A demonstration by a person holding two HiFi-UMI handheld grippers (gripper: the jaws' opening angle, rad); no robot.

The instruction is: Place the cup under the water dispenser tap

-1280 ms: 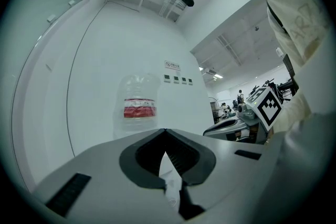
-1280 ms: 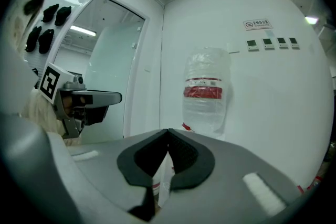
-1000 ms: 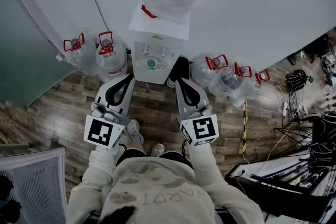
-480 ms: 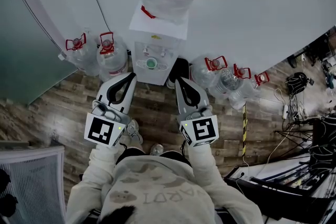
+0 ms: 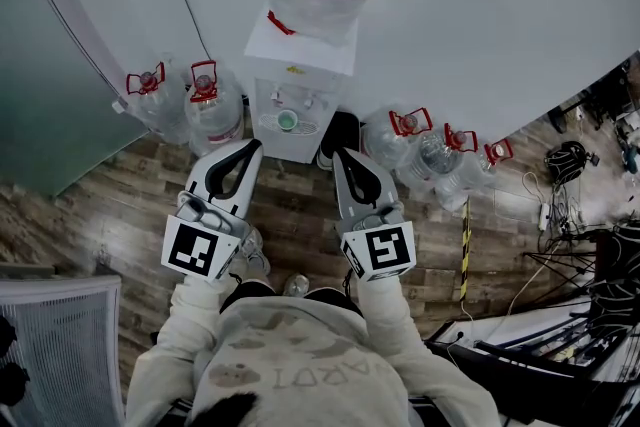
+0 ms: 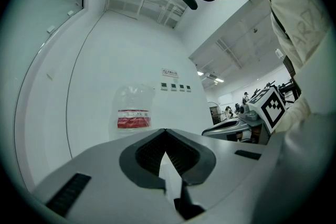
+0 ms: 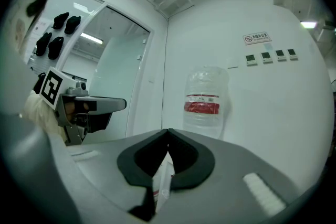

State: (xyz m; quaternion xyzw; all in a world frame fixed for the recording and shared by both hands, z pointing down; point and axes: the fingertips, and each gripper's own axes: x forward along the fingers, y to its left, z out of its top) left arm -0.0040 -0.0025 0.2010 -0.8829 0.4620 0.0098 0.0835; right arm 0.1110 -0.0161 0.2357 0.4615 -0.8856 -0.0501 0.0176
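Large letters cross the back of the person's pale sweater [image 5: 300, 377], upside down and only partly legible. Print on the water bottle's red label [image 7: 202, 106] and the small wall sign [image 7: 258, 38] is too small to read.

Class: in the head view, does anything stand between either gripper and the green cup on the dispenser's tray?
Nothing visible does. Only open space separates the left gripper and right gripper from the cup on the tray of the water dispenser.
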